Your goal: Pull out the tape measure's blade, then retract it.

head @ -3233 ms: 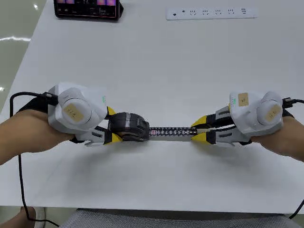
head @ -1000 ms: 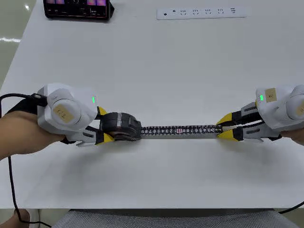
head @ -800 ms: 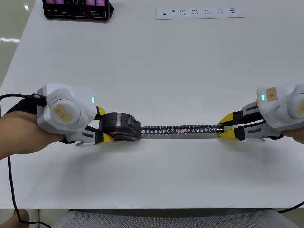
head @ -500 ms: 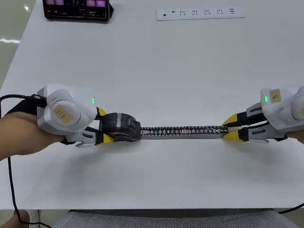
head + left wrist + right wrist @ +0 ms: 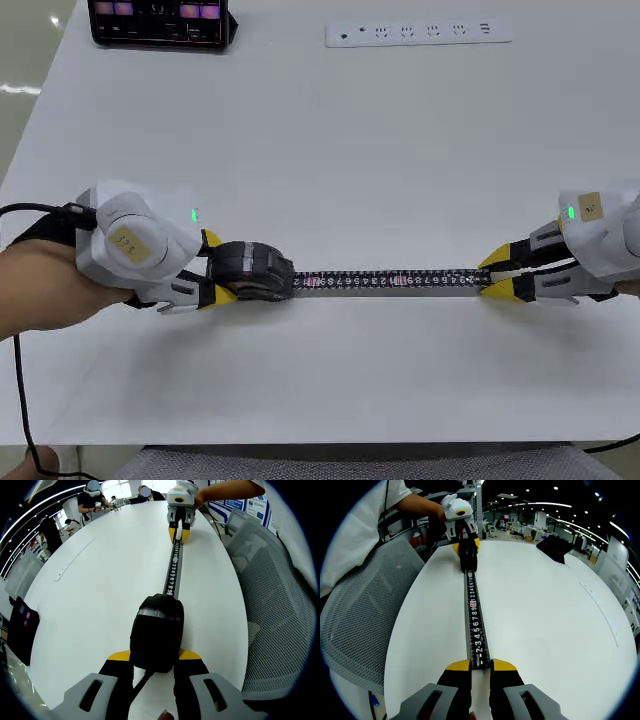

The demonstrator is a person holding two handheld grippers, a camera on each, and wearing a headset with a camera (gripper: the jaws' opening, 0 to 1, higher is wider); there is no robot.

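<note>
Clamped between left gripper jaws, on white table: black tape measure case; pinched in narrowly closed right gripper: end of blade, stretched flat between the two. Seen from head view, at far edge: power strip, dark screen. Seen from gripper views instead: mesh chair, open office under ceiling lights.
</note>
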